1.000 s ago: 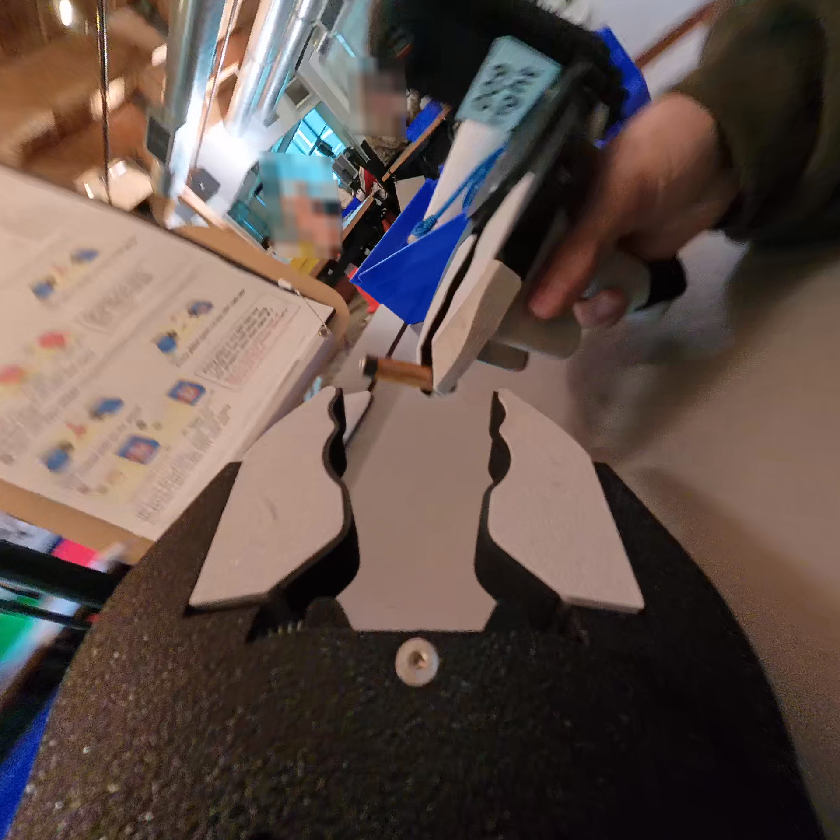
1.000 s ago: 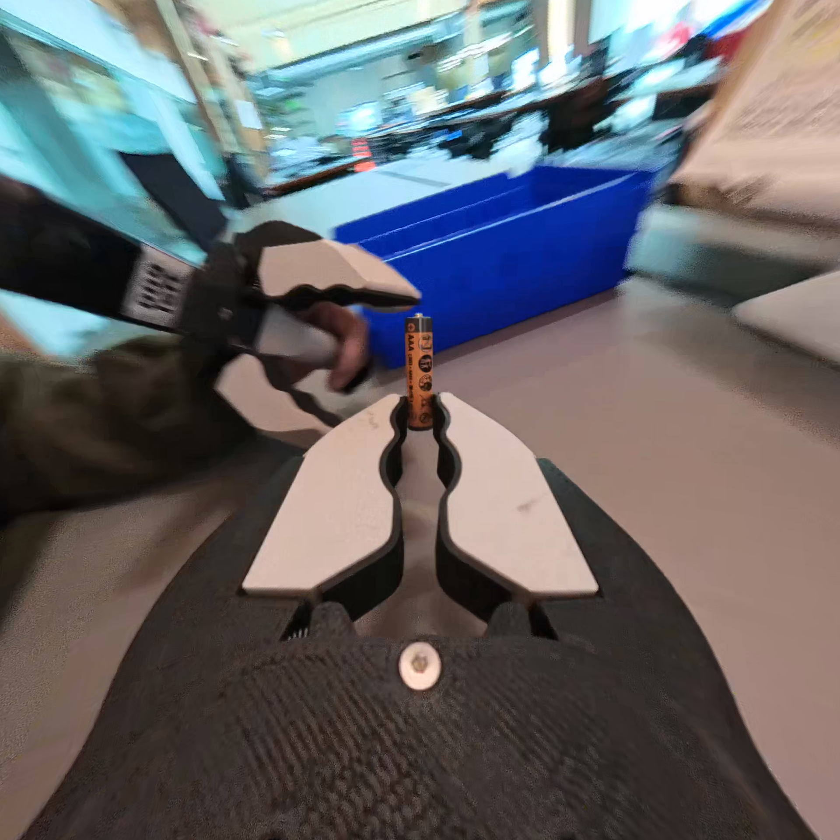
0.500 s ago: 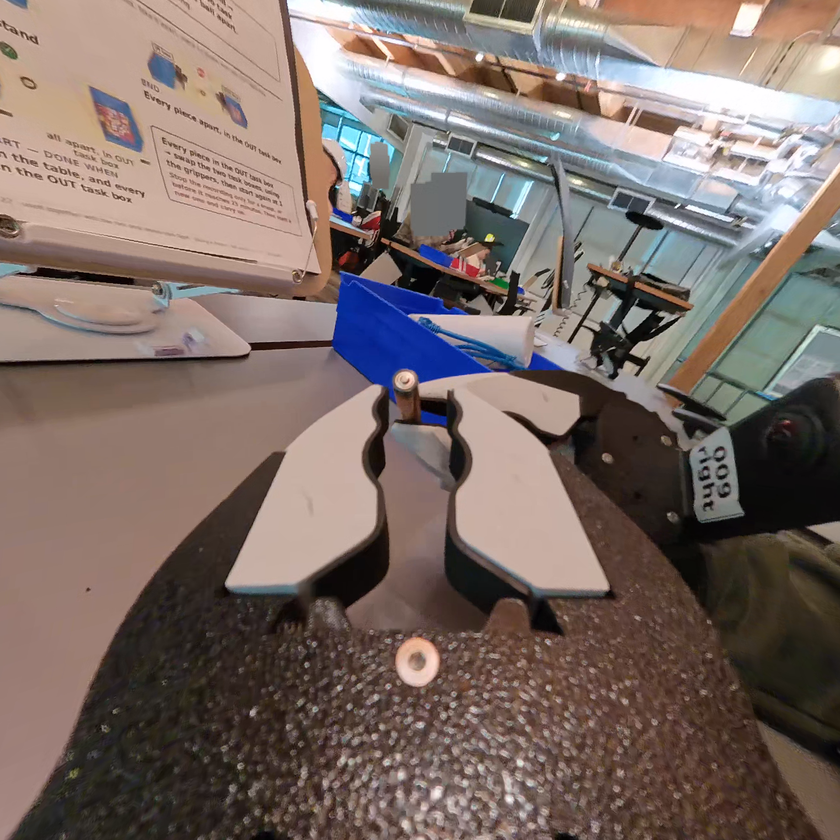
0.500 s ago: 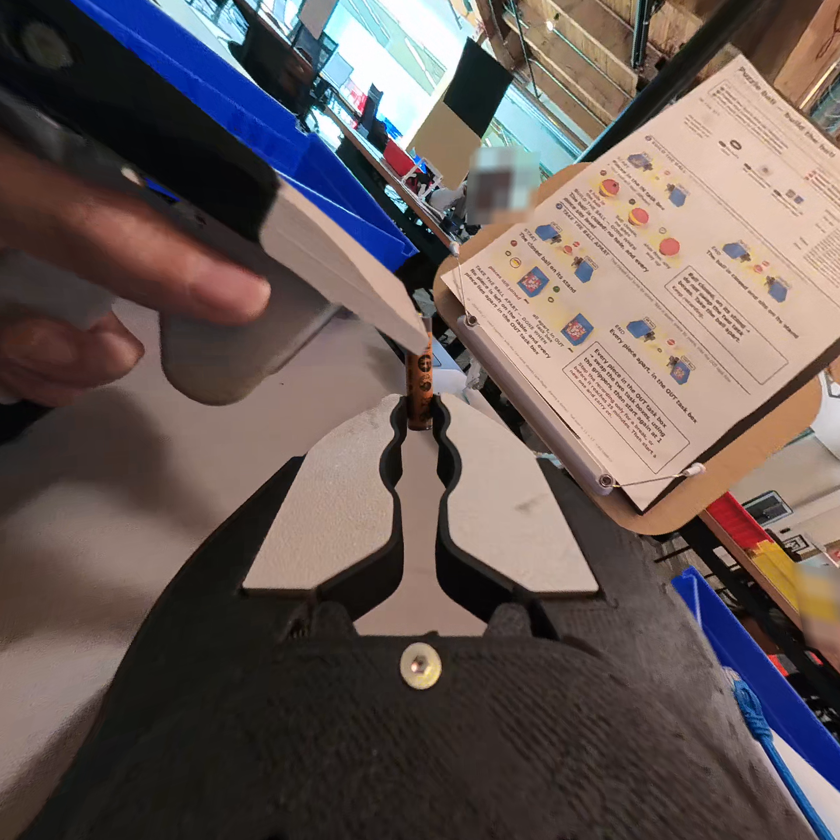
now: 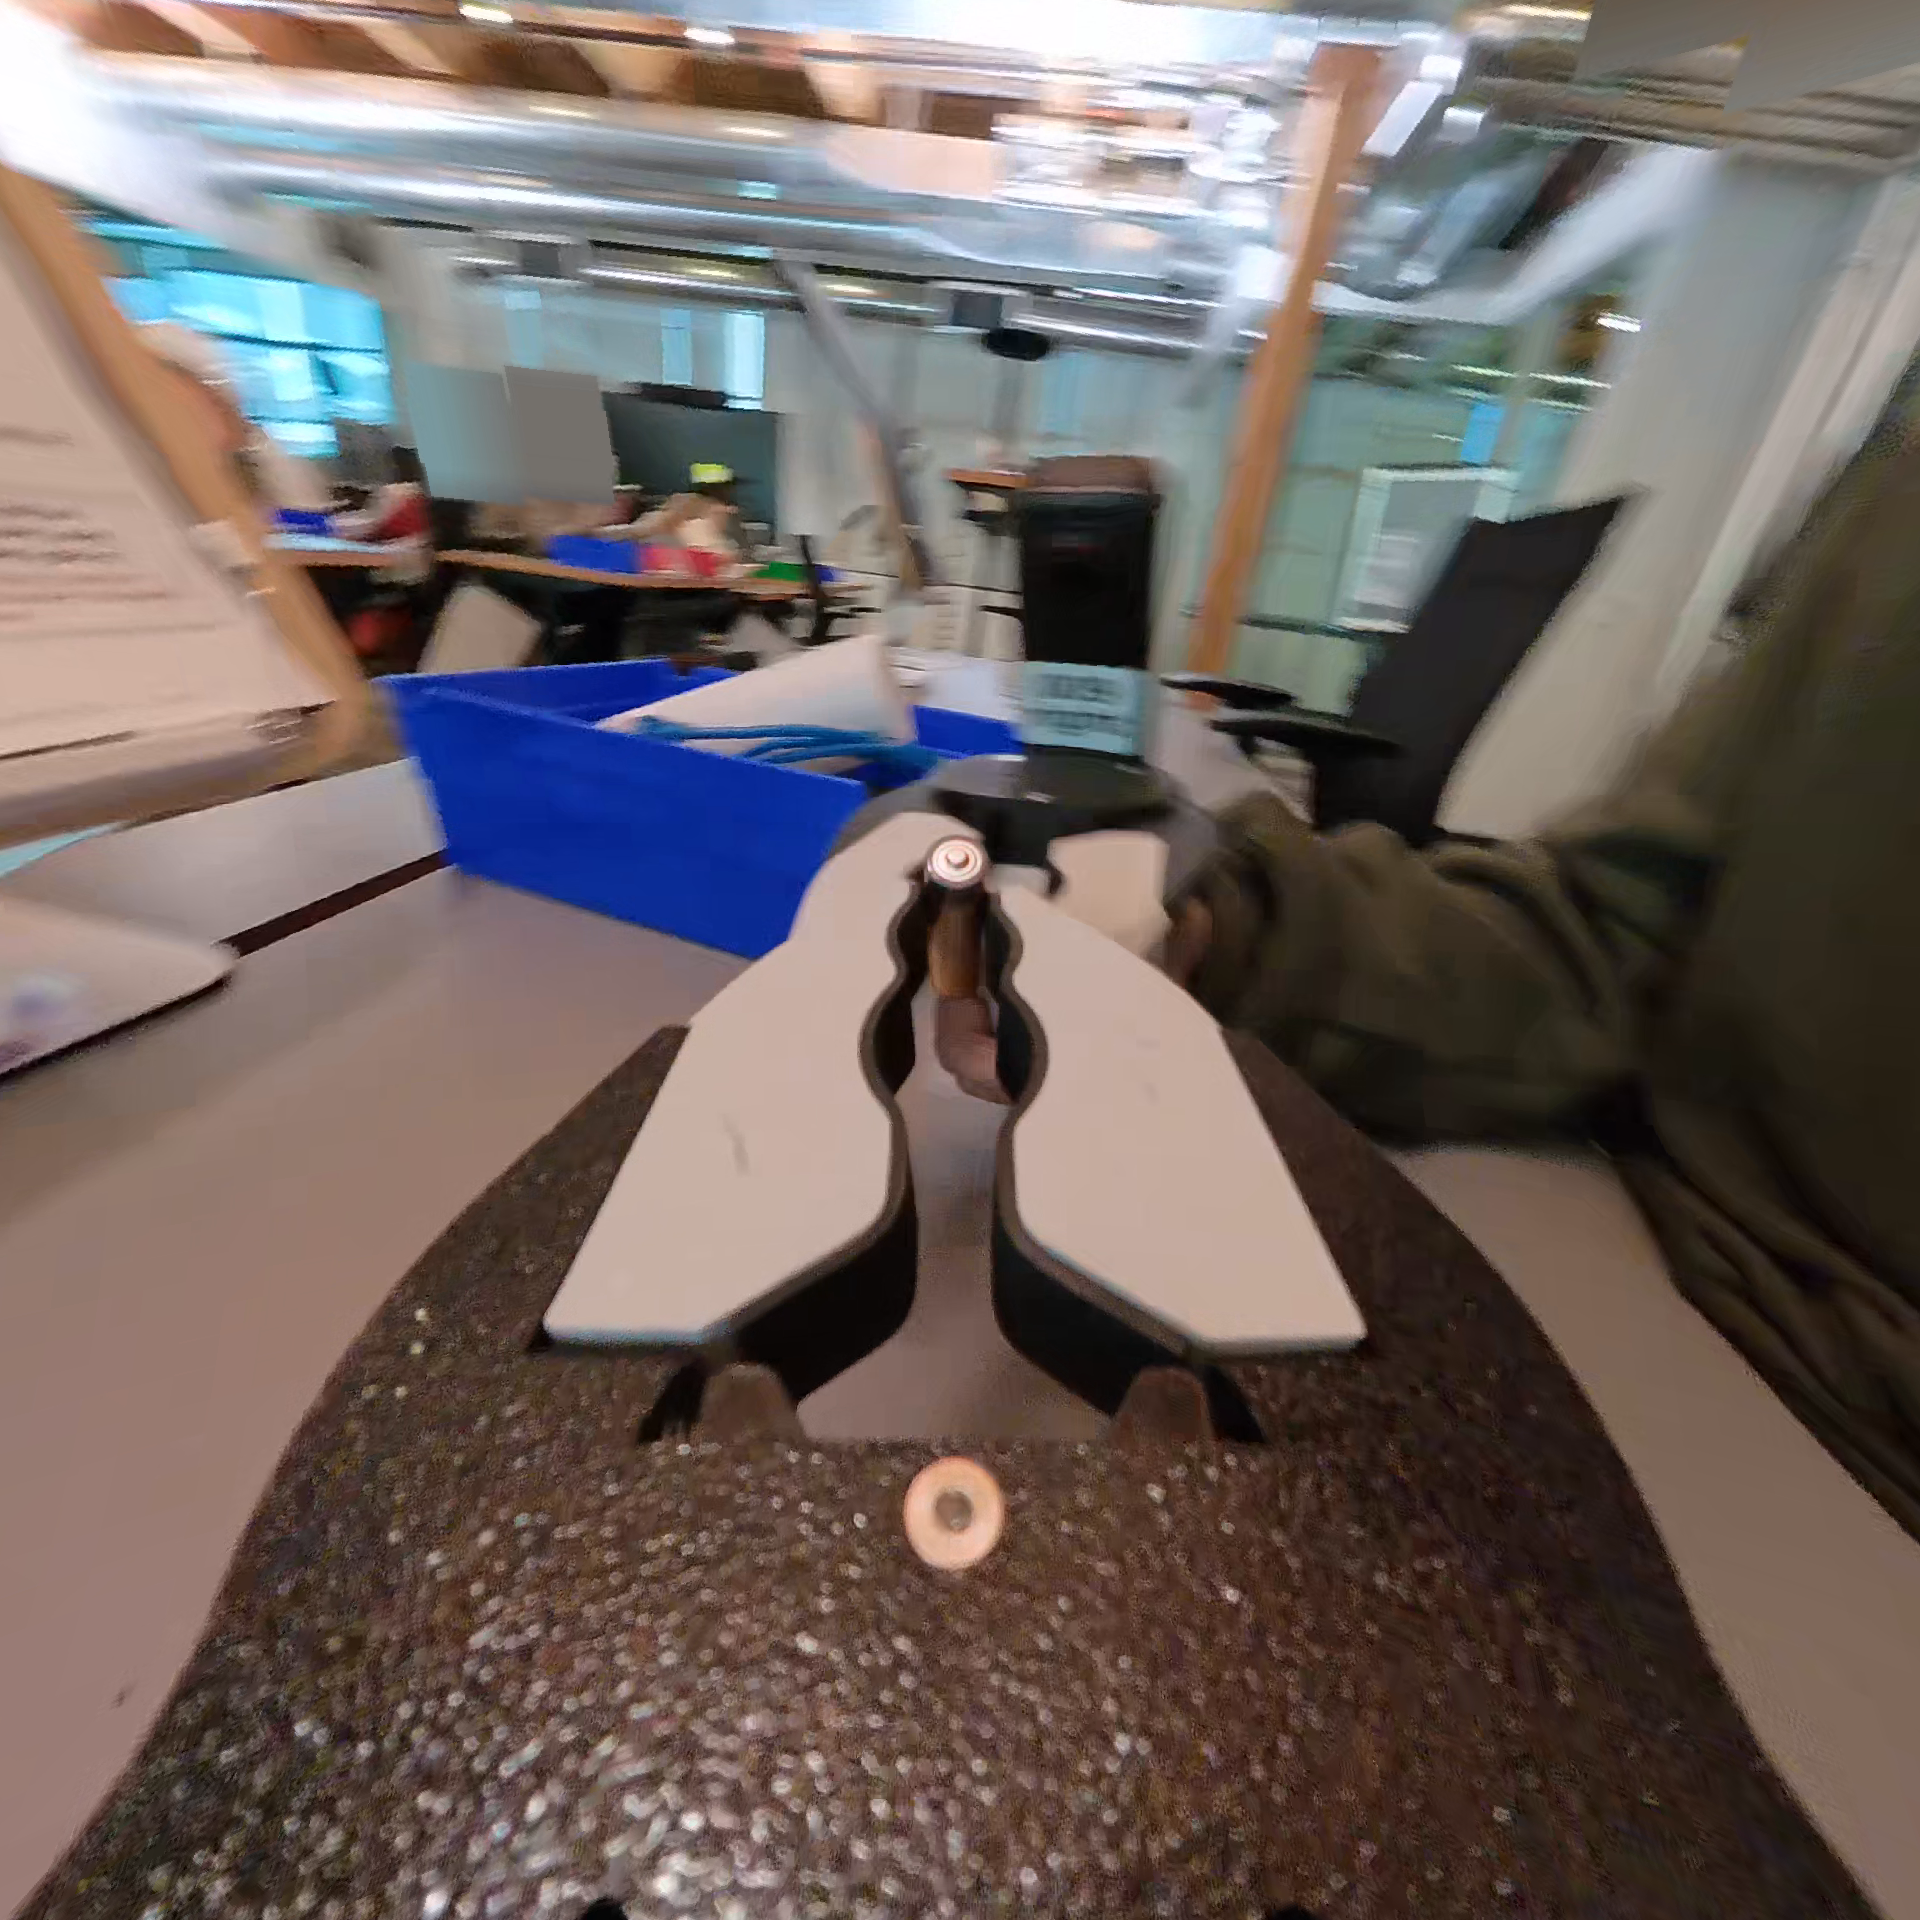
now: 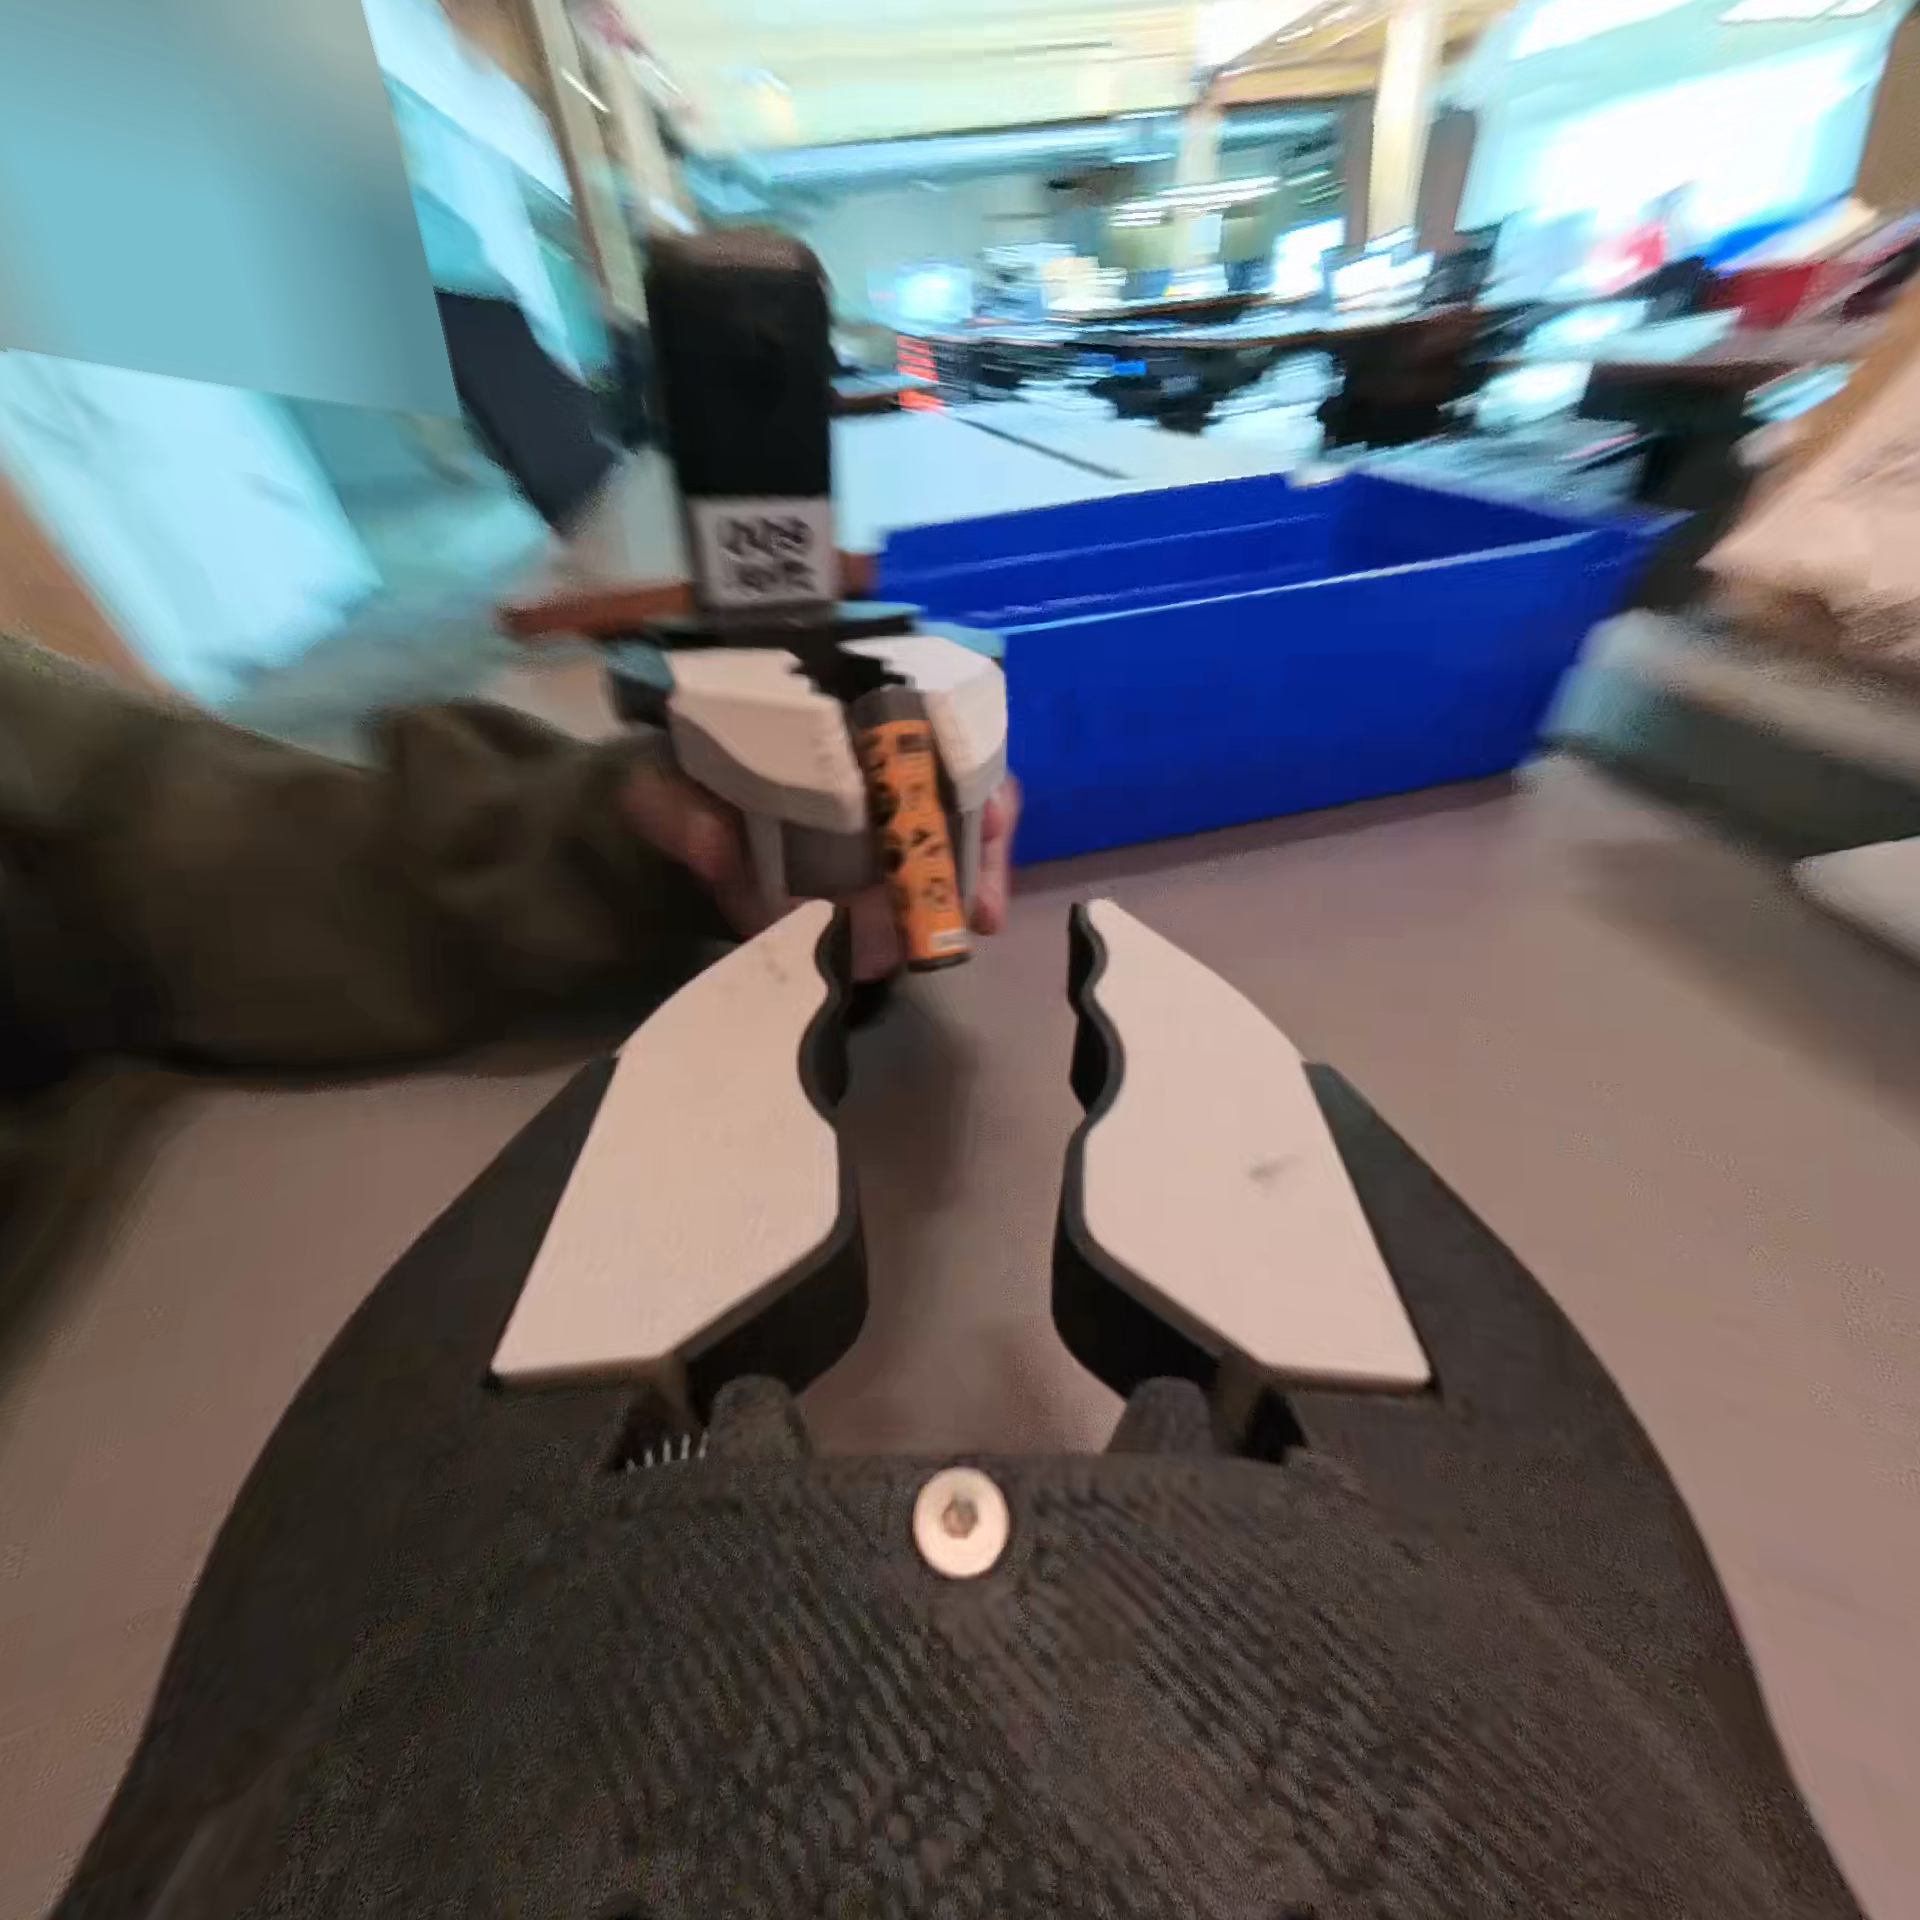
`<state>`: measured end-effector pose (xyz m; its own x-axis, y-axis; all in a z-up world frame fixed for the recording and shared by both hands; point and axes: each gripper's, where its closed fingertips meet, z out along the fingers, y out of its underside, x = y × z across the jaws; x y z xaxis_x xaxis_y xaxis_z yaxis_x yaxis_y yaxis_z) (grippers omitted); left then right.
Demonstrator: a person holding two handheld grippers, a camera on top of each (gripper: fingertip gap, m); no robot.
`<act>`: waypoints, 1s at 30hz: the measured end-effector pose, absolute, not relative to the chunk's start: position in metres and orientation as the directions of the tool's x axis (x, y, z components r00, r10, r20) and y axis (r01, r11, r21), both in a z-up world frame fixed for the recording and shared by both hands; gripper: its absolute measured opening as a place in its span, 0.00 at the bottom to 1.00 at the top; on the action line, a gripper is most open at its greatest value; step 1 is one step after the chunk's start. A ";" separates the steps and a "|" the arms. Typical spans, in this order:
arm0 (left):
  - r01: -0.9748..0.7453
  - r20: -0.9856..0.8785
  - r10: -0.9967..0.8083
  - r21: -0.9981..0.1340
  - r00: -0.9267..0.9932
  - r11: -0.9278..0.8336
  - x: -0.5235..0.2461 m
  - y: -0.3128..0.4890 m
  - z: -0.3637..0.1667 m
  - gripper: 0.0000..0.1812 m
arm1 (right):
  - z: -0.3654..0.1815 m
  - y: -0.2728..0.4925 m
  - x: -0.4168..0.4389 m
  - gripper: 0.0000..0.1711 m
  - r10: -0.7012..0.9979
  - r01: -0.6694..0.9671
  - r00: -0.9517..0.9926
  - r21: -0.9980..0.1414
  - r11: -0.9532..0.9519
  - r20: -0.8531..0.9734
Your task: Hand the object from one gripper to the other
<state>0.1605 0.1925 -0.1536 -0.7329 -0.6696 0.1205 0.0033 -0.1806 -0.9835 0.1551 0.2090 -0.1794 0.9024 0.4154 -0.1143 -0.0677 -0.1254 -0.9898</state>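
Orange battery point(image 6: 914, 831) sits clamped upright in the left gripper point(image 5: 954, 914); the right gripper point(image 6: 951, 935) gapes empty just beside it.

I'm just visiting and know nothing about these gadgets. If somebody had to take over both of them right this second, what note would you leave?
Left gripper: shut on the orange battery, gripping its upper part, lower end hanging free.
Right gripper: open, holding nothing; the battery's lower end sits just beyond its fingers.
Blue bin stands behind on the grey table.
Done: the battery now sits in the left gripper alone.
Left: draw the two grippers apart without loosening the left's hold. Both views are blurred, so go gently.
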 end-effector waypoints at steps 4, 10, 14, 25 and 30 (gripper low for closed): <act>0.055 0.021 -0.506 -0.989 -0.862 -0.136 0.127 0.186 -0.151 0.05 | -0.155 0.185 0.133 0.20 0.656 -0.490 0.528 -0.824 -0.283 -0.539; 0.030 0.044 -0.354 -0.979 -0.934 -0.202 0.105 0.182 -0.148 0.05 | -0.169 0.175 0.107 0.14 0.686 -0.461 0.364 -0.762 -0.455 -0.630; 0.025 0.034 -0.304 -0.982 -0.952 -0.189 0.098 0.175 -0.152 0.05 | -0.170 0.169 0.090 0.08 0.721 -0.426 0.282 -0.756 -0.497 -0.633; 0.017 0.021 -0.219 -0.986 -0.975 -0.167 0.086 0.166 -0.154 0.05 | -0.168 0.164 0.080 0.06 0.703 -0.457 0.121 -0.668 -0.587 -0.701; 0.028 0.020 -0.266 -0.984 -0.964 -0.175 0.092 0.171 -0.152 0.05 | -0.166 0.169 0.086 0.06 0.742 -0.463 0.176 -0.719 -0.518 -0.647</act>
